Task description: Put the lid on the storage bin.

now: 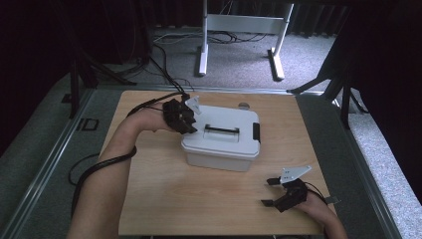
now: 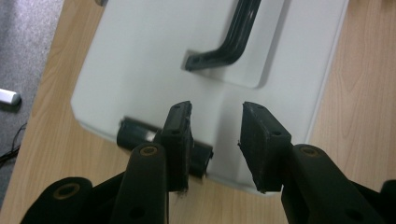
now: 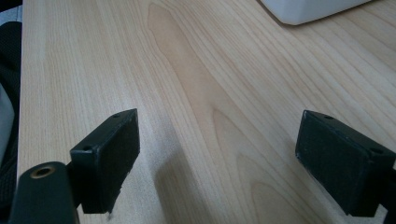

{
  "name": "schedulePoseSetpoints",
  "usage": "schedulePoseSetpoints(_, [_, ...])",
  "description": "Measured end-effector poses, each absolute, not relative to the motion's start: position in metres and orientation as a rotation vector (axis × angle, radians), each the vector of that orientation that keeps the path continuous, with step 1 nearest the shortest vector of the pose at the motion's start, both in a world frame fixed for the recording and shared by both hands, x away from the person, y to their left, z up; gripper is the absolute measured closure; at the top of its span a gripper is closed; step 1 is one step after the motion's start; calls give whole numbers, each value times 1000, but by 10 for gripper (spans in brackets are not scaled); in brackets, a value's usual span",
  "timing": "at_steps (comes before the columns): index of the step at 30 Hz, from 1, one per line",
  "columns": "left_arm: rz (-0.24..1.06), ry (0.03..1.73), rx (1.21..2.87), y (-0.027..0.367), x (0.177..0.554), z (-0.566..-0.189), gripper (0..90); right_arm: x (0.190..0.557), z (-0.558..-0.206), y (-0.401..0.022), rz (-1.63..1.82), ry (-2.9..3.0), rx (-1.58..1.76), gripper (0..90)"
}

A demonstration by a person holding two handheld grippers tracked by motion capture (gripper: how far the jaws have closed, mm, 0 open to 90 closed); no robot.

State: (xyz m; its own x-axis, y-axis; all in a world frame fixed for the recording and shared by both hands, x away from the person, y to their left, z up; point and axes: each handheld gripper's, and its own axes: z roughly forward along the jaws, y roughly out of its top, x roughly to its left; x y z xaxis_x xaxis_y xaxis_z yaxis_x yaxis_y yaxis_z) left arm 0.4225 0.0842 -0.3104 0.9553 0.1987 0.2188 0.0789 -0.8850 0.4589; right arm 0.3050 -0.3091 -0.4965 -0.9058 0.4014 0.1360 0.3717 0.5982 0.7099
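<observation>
Two latches are fitted to the white storage box [image 1: 222,139], and the one at its left end, a black latch [image 2: 140,136], sits just below and to the left of the left gripper [image 2: 215,135], partly hidden behind that gripper's left pad. The jaws are held narrow, with nothing between them; the pads hover over the lid's edge and press on nothing. No earlier grip can be judged from this. The second latch [image 1: 256,132] lies at the far end of the lid, beyond the carrying handle [image 2: 229,41] as seen along the jaws.

The step in hand is judged to be the release of the near latch. It is best done by lowering one pad under the latch's free lip and levering outward, away from the box wall, rather than pinching the lid. The box may slide on the wooden table [image 1: 164,199], so a steadying touch would help.

The right gripper [image 1: 272,191] rests well apart from the box, jaws spread wide over bare wood, holding nothing.
</observation>
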Motion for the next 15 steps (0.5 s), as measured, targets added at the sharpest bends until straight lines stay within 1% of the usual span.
schedulePoseSetpoints(4, [367, 212, 2642, 94, 419, -310, 635, 305, -497, -309, 1216, 2775, 670, 132])
schedulePoseSetpoints(5, [367, 238, 2634, 103, 416, -310, 635, 306, -497, -309, 1216, 2777, 671, 132])
schedulePoseSetpoints(10, [376, 272, 2617, 119, 411, -312, 637, 306, -497, -309, 1217, 2775, 671, 132])
schedulePoseSetpoints(15, [387, 292, 2596, 130, 405, -314, 637, 306, -497, -309, 1219, 2774, 669, 132])
